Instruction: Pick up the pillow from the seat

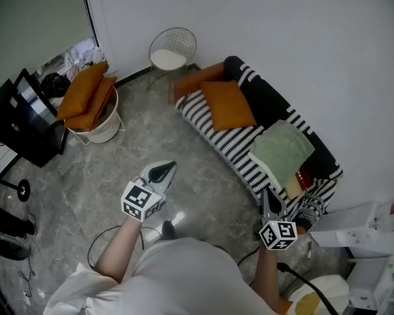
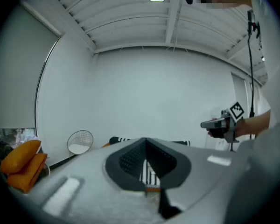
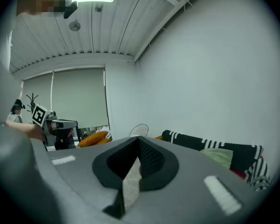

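**Head view.** Left gripper [image 1: 163, 170] above the grey floor [image 1: 203, 195], jaws pressed together, nothing held. Right gripper [image 1: 269, 201] just beside the near end of the striped sofa [image 1: 213, 126], jaws likewise together, empty. Orange pillow [image 1: 228, 105] on the seat at the far end of the sofa, against the black backrest, well apart from both grippers. Green cushion [image 1: 284, 148] further along the same seat, nearer the right gripper.

**Left gripper view.** Jaws closed tip to tip, nothing between the pads. Striped sofa low behind the tips, wire chair [image 2: 80, 142] to the left, right gripper raised at the right edge.

**Right gripper view.** Jaws closed tip to tip, no object clamped. Sofa with green cushion along the right side, left gripper at the far left.
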